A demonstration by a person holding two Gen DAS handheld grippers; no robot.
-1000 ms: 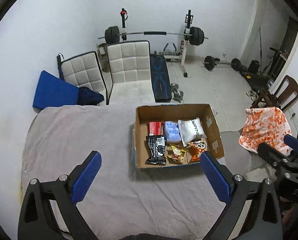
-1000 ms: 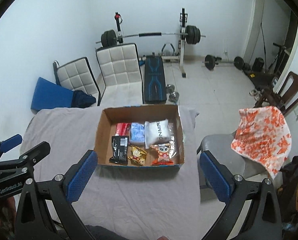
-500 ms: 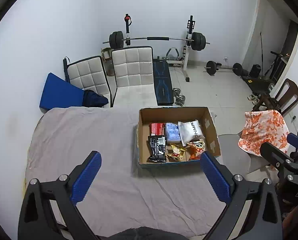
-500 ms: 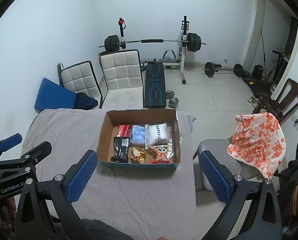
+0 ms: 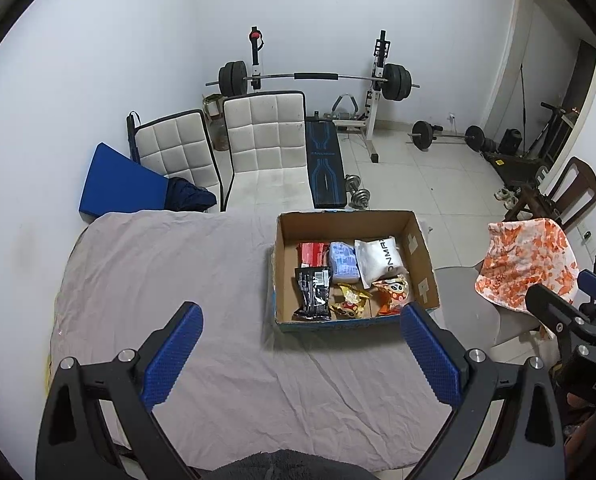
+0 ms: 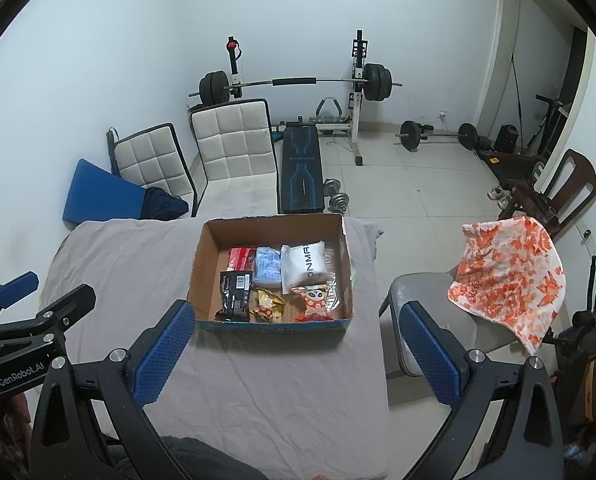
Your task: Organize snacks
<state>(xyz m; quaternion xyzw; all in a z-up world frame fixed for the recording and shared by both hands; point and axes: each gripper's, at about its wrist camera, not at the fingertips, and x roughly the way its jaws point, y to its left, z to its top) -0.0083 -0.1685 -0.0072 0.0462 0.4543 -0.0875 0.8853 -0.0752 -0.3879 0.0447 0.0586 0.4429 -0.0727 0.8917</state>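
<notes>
A cardboard box [image 5: 422, 256] [image 6: 206, 264] stands on the grey-covered table and holds several snack packs: a black pack [image 5: 313, 292] [image 6: 236, 292], a red one [image 5: 311, 251], a pale blue one [image 5: 343, 262] [image 6: 267, 266], a white pouch [image 5: 380, 260] [image 6: 304, 264], a gold pack [image 5: 350, 300] and an orange pack [image 5: 392, 294] [image 6: 314, 300]. My left gripper [image 5: 300, 356] hangs open above the near table, short of the box. My right gripper [image 6: 294, 354] is open too, near the box's front wall. Neither holds anything.
The grey cloth table [image 5: 158, 272] [image 6: 130, 256] spreads left of the box. A grey chair with an orange patterned cloth [image 5: 526, 264] [image 6: 506, 276] stands at the right. White chairs [image 5: 266, 140], a blue pad and a weight bench [image 5: 324, 160] lie beyond.
Both grippers have drawn back and up from the box, which now looks smaller and farther away. Both stay open.
</notes>
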